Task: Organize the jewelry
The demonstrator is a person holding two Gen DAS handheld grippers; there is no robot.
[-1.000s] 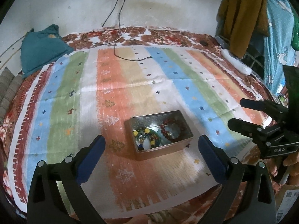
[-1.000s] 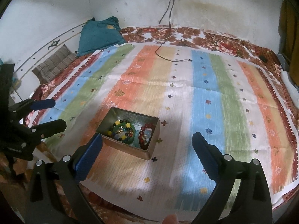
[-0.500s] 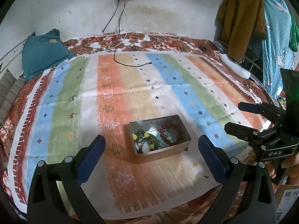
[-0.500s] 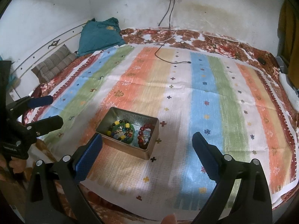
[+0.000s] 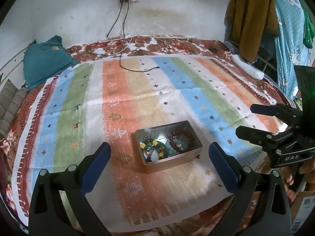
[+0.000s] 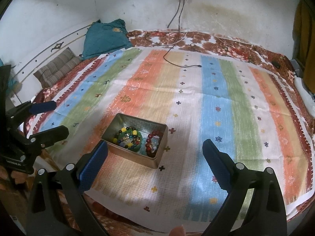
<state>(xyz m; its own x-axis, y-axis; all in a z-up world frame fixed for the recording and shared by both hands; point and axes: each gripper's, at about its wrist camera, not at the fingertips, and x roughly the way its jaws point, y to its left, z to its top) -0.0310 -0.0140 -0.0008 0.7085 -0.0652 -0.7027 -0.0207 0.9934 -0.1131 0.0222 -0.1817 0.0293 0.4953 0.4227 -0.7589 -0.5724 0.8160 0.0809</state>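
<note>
An open metal tin (image 5: 194, 137) (image 6: 159, 157) sits on the striped cloth. Inside lie a multicoloured bead bracelet (image 5: 154, 149) (image 6: 129, 135) and a dark red bead bracelet (image 5: 182, 139) (image 6: 152, 140). My left gripper (image 5: 159, 149) is open and empty, held back from the tin, its blue pads either side of it in the view. My right gripper (image 6: 154, 146) is open too, with nothing between its fingers. Each gripper shows at the edge of the other's view: the right gripper (image 5: 246, 120) and the left gripper (image 6: 57, 117), both with jaws apart.
The striped cloth (image 5: 137, 90) covers a floral bedspread (image 5: 177, 43) on a bed against a white wall. A teal pillow (image 5: 43, 61) and a striped cushion (image 6: 57, 68) lie at the far left. A black cable (image 5: 135, 69) trails from a wall socket. Clothes (image 5: 256, 15) hang at the right.
Both grippers have drawn back and up a little from the tin, so it looks smaller and farther off. Both stay open and the tin has not moved.
</note>
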